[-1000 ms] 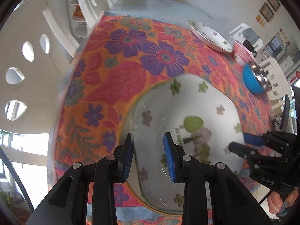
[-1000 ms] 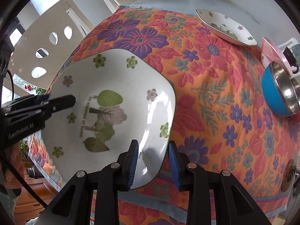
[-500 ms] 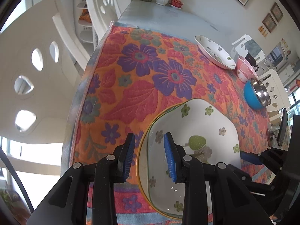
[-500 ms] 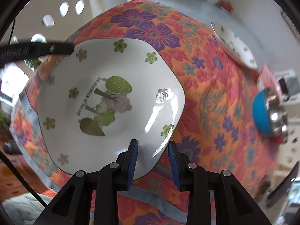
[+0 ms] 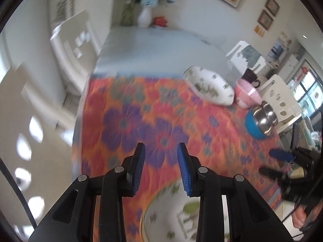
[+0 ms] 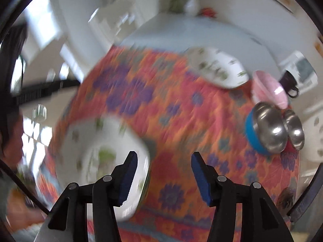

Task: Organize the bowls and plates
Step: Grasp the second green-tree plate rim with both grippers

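A white plate with green flower prints [image 5: 171, 213] [image 6: 101, 151] lies on the flowered tablecloth [image 5: 157, 121] at the near edge, with a yellow rim showing along its left side. My left gripper [image 5: 161, 167] hangs above the cloth just beyond it, its jaws opening with nothing between them. My right gripper [image 6: 164, 173] is opening wide over the plate's right edge, and its pads are off the plate. A second white flowered plate [image 5: 210, 88] [image 6: 220, 68] sits at the far right. Beside that one are a pink bowl [image 5: 246, 94] [image 6: 270, 88] and a blue bowl lined with steel [image 5: 258, 125] [image 6: 266, 129].
White chairs [image 5: 66, 46] stand along the table's left side, another at the right. A dark mug [image 5: 250, 76] stands behind the pink bowl. A white vase of flowers [image 5: 144, 18] is at the table's bare far end. Both views are blurred by motion.
Both grippers have let go of the near plate and risen away from it. The right jaws have spread much wider. The plate now rests on the cloth.
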{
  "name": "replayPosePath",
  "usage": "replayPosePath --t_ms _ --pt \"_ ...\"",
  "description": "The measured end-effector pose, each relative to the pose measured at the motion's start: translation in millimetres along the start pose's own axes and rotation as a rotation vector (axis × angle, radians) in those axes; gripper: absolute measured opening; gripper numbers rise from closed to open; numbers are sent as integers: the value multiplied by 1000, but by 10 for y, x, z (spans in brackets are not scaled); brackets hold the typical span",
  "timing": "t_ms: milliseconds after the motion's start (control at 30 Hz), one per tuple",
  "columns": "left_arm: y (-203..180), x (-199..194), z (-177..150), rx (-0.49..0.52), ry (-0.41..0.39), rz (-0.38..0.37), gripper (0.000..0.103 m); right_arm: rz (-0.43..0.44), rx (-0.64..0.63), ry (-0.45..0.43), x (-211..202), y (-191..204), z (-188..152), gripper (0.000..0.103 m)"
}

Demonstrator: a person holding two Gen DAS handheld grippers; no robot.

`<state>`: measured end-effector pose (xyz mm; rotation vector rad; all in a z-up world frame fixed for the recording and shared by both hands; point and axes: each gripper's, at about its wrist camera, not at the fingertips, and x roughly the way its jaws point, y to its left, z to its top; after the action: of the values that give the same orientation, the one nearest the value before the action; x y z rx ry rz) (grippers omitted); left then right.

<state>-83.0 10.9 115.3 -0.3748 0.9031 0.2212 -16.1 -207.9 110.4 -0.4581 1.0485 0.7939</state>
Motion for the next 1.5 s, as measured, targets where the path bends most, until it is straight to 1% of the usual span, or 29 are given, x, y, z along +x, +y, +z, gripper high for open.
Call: replayPosePath --t_ms 33,67,133,167,200,267,300,367,433,500,567,600,633,667,733,833,933,1067,1133,1200,1267,1333,1467,1500 --pt "-20 24 89 16 -2 -5 35 2 75 -30 -25 -136 133 58" --pt "-49 56 199 39 -6 -9 40 7 139 -47 -19 -253 244 64" --pt "-127 158 469 101 -2 -30 44 27 279 -64 15 -492 419 70" --pt "-161 198 560 121 -1 -38 47 45 388 -62 58 -676 511 70" --pt "-191 262 693 141 0 -56 56 59 455 -57 104 -791 571 70" --pt "-222 380 921 139 5 -85 70 76 577 -43 223 -1031 724 70" --pt "-233 440 1028 128 1 -105 71 77 607 -41 271 -1099 794 70" --pt "-258 563 1202 111 -5 -156 71 49 647 -30 356 -1189 926 70" --pt "-281 765 1341 85 13 -163 70 11 666 -16 471 -1240 1073 70" --pt "-299 1043 1446 42 48 -156 68 -6 684 -12 582 -1307 1193 70" --pt "-287 1234 1489 -2 69 -179 67 -50 706 1 699 -1368 1285 70" --pt "-285 1387 1508 -26 87 -202 65 -90 718 18 791 -1413 1335 70" --pt "-294 1502 1522 -33 102 -208 63 -114 729 41 900 -1464 1378 69" --pt "-313 1627 1532 -31 118 -208 60 -123 741 54 948 -1513 1364 64" --pt "-362 1840 1558 -21 148 -200 57 -161 739 93 1120 -1571 1408 61" --pt "-410 2150 1568 -34 185 -221 54 -225 718 130 1342 -1613 1479 60" --pt "-459 2350 1592 -39 205 -236 49 -264 699 162 1470 -1645 1529 60" --pt "-519 2594 1615 -21 237 -231 44 -243 677 183 1550 -1687 1510 59" --pt "-537 2696 1610 -18 251 -239 39 -233 678 192 1597 -1699 1493 57" --pt "-553 2801 1607 -18 270 -244 32 -188 704 208 1659 -1754 1462 54" --pt "-559 2863 1615 -22 278 -255 31 -124 725 209 1731 -1813 1448 47" --pt "-554 2889 1636 -19 266 -262 31 -76 725 203 1789 -1838 1446 44" --pt "-514 2929 1691 -37 259 -296 28 -74 708 187 1857 -1870 1401 40" --pt "-517 2912 1677 -23 246 -290 25 -76 698 174 1835 -1855 1382 40"
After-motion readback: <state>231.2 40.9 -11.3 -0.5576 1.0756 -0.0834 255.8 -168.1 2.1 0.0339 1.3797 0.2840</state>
